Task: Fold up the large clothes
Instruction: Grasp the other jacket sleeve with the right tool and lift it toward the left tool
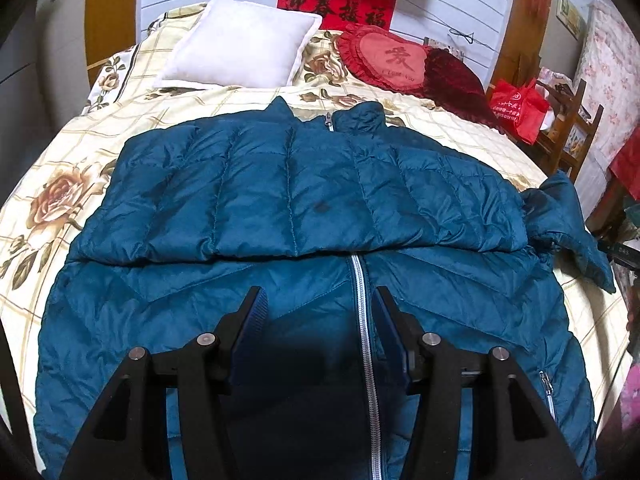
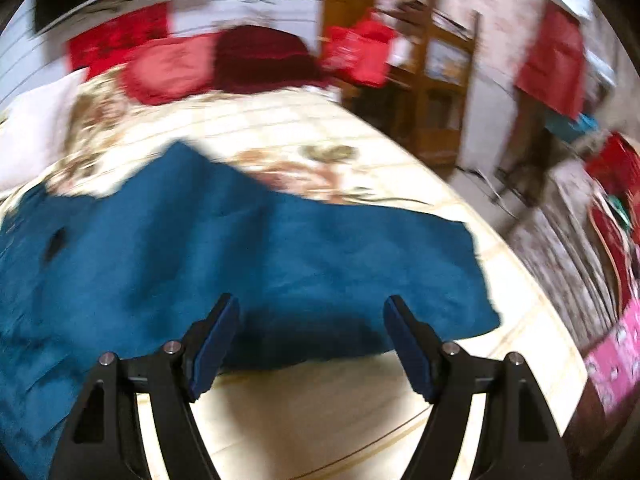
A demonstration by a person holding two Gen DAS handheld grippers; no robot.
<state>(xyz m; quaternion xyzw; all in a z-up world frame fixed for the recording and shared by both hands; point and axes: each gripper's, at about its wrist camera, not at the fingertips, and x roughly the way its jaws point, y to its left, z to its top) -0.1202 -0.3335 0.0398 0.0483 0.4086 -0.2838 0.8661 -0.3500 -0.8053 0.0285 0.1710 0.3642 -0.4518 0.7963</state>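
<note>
Both grippers' fingers (image 1: 256,308) (image 2: 230,312) spread, empty, over blue jacket (image 1: 304,200) near bedspread (image 2: 340,400) edge.

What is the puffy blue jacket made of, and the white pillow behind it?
The blue jacket looks like thin, slightly shiny synthetic shell, perhaps nylon, over soft filling: stitched channels puff up and the surface crinkles and catches light. Its zipper looks silvery; metal or plastic, I cannot tell. The white pillow looks like matte, soft woven cloth, maybe cotton, with a flat sewn border.
</note>
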